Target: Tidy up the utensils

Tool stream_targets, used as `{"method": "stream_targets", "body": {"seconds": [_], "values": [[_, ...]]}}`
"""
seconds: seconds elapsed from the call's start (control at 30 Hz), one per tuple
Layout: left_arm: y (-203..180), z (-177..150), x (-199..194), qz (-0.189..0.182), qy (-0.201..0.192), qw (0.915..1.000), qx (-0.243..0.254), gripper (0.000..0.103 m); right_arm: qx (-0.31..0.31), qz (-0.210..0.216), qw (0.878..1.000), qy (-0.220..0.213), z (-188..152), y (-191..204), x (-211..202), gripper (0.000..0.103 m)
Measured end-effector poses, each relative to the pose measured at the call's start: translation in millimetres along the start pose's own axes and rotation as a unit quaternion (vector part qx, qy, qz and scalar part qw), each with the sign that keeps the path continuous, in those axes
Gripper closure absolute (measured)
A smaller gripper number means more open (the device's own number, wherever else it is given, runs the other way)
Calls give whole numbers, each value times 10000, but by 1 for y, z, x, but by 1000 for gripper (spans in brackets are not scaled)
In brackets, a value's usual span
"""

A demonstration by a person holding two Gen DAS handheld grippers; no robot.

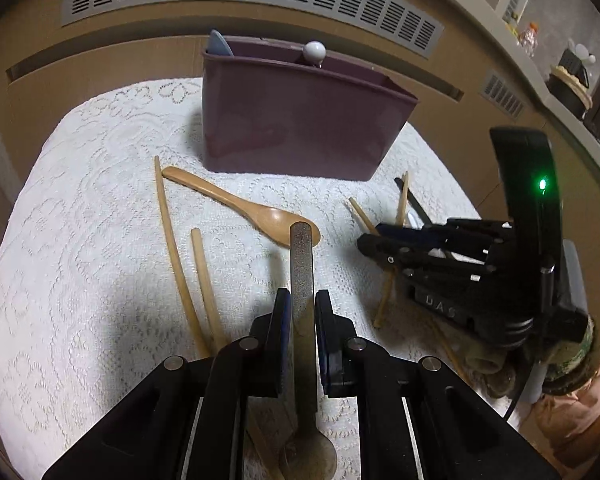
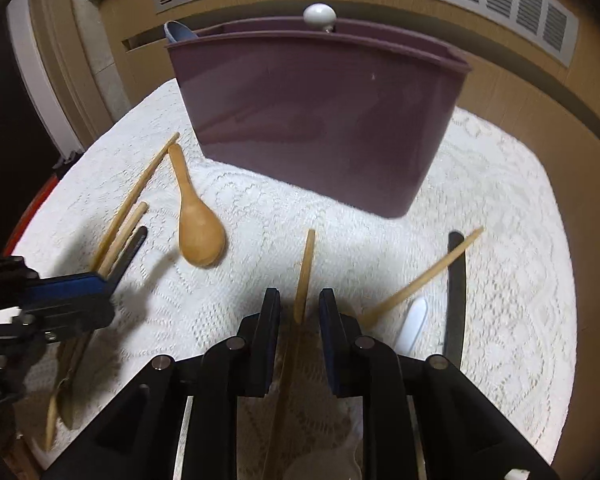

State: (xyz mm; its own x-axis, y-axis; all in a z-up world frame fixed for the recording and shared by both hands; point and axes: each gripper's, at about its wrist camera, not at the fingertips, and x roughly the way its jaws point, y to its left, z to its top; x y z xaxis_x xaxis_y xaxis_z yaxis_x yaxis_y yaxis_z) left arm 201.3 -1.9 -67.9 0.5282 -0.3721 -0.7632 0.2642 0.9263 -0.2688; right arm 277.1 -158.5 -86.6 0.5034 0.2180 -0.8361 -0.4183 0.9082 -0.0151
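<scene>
Left wrist view: the left hand-held gripper point(image 1: 302, 312) grips a metal spoon point(image 1: 302, 264); the right hand-held gripper point(image 2: 299, 312) pinches a chopstick point(image 2: 305, 272). The purple bin point(image 1: 300, 128) holds two items; the wooden spoon point(image 1: 252, 210) lies on the table.

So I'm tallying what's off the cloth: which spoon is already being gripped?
The metal spoon: its grey handle sits clamped in the left gripper. The wooden spoon lies free on the lace cloth.
</scene>
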Motion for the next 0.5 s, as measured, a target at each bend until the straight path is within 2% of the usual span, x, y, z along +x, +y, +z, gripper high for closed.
{"method": "stream_targets", "body": {"seconds": [0.07, 0.17, 0.4, 0.5], "values": [[-1, -2, -5, 14, -80, 10000, 14, 90, 9, 76, 10000, 25, -2, 2, -3, 95], [-5, -4, -15, 40, -267, 9996, 58, 90, 92, 137, 9998, -103, -10, 1, -19, 97], [-16, -9, -59, -114, -804, 9967, 84, 90, 361, 202, 9955, -847, -34, -8, -96, 97], [-25, -5, -92, -230, -1197, 9925, 109, 91, 442, 244, 9907, -1260, -42, -9, -135, 97]]}}
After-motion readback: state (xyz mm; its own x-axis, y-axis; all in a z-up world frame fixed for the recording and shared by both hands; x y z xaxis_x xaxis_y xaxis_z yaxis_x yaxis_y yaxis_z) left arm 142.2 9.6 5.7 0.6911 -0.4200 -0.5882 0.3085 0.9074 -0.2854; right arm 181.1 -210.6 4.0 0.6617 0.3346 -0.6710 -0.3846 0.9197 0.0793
